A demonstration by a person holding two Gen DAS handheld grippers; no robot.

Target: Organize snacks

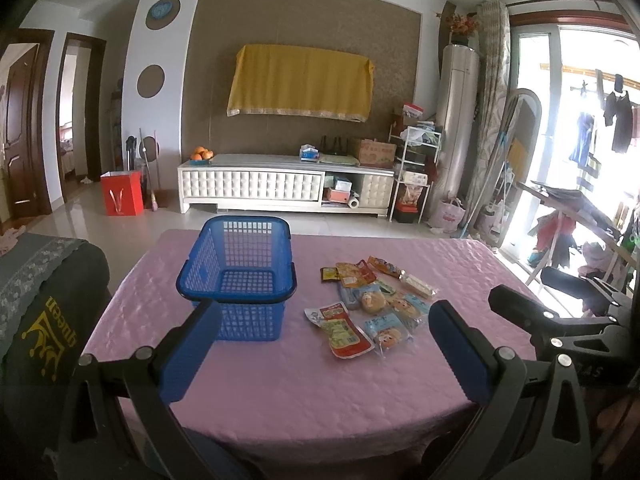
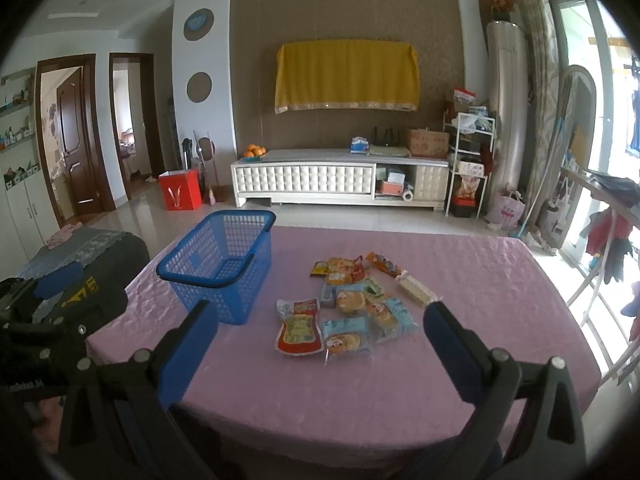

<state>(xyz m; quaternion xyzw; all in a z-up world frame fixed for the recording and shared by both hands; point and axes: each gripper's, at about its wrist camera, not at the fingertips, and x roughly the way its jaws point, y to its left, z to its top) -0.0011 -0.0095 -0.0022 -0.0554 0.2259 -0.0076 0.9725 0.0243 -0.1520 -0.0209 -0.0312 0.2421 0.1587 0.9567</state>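
Observation:
A blue plastic basket stands empty on the left of a pink-clothed table; it also shows in the right wrist view. A pile of several snack packets lies to its right, also in the right wrist view, with a red-and-green pouch nearest me. My left gripper is open and empty above the table's near edge. My right gripper is open and empty too, held above the near edge. The right gripper's body shows at the right of the left wrist view.
A dark cushion with yellow print sits left of the table. Beyond the table are a white TV cabinet, a red bag on the floor and a cluttered balcony side at right.

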